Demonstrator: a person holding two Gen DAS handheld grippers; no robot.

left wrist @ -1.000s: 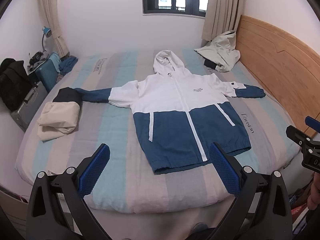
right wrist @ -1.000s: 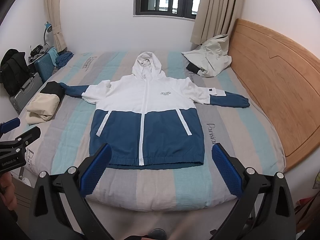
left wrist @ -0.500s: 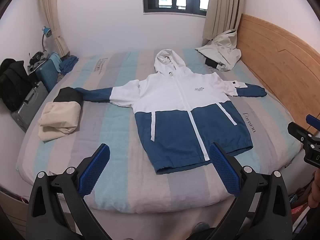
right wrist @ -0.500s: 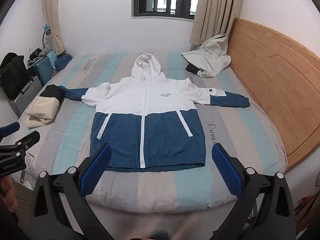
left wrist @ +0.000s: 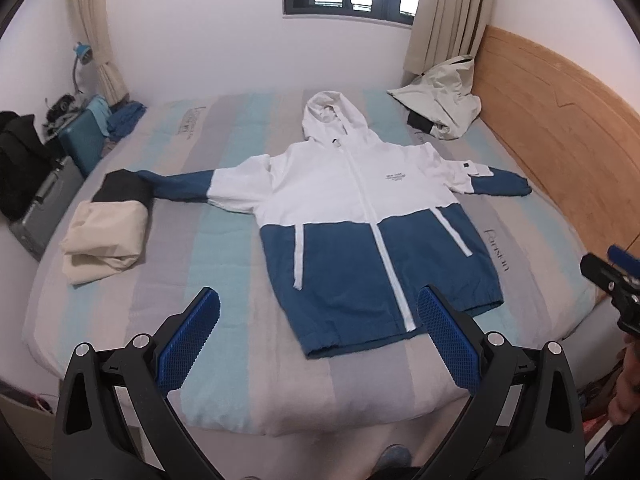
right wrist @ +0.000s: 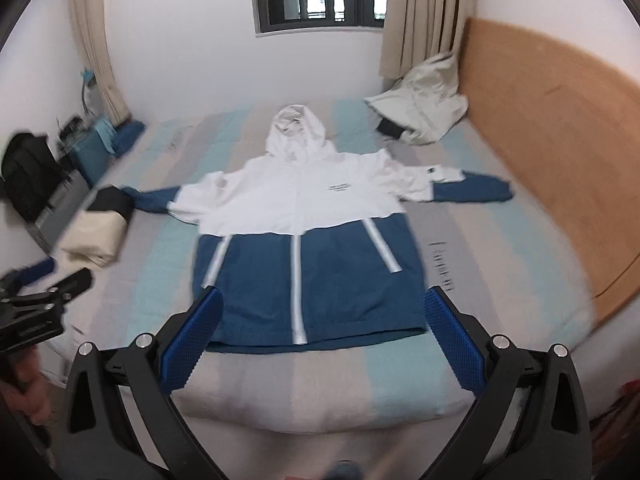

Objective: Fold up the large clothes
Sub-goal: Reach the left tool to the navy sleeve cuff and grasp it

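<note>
A white and blue hooded jacket [left wrist: 360, 208] lies flat and face up on the striped bed [left wrist: 224, 240], sleeves spread out, hood toward the window. It also shows in the right wrist view [right wrist: 304, 240]. My left gripper [left wrist: 318, 320] is open and empty above the bed's near edge, just short of the jacket's hem. My right gripper [right wrist: 322, 320] is open and empty, hovering over the hem. Each gripper shows at the edge of the other's view: the right one [left wrist: 612, 276], the left one [right wrist: 40, 296].
A folded beige and black garment [left wrist: 108, 232] lies at the bed's left, touching the left sleeve cuff. A crumpled pale jacket [left wrist: 440, 108] sits at the far right corner. A wooden headboard [left wrist: 560, 120] runs along the right. Suitcases and bags [left wrist: 48, 168] stand at left.
Both grippers have moved forward toward the bed, so the jacket looks larger and the hem is closer. The right wrist view is now motion-blurred. Both stay open.
</note>
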